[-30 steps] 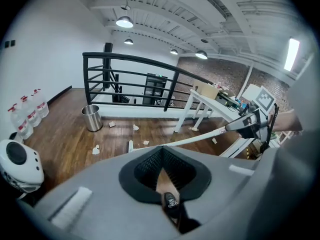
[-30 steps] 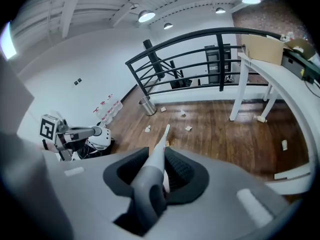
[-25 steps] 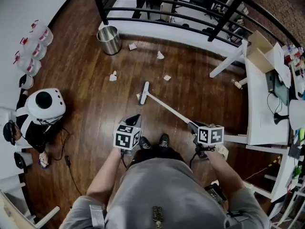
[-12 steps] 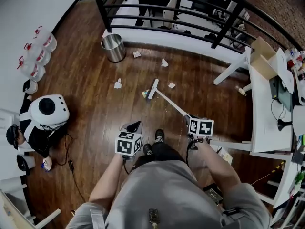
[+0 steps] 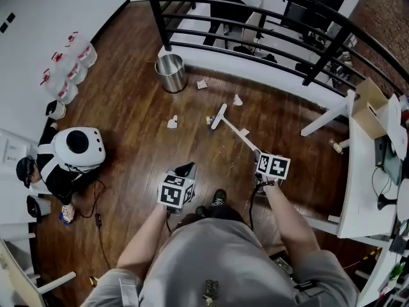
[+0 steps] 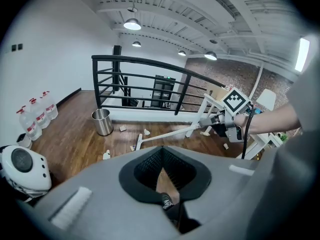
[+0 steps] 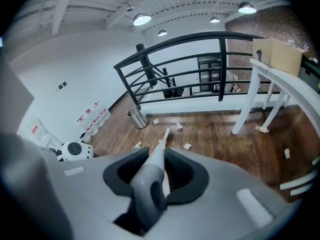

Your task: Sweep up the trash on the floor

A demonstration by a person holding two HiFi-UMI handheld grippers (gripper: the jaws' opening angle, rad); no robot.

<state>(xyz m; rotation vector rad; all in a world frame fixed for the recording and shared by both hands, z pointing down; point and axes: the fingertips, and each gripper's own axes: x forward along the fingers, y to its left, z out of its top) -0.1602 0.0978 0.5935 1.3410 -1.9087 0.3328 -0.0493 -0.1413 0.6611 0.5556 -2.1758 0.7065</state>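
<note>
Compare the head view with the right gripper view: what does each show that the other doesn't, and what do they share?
Only the head view: the person's torso, the left tongs and the shoes.

Only the right gripper view: the ceiling lamps, and a close look at the right tongs, whose jaws are closed on the broom handle.

Both: the broom with its head near the paper scraps, the metal bin by the railing, and the water bottles at the wall.
</note>
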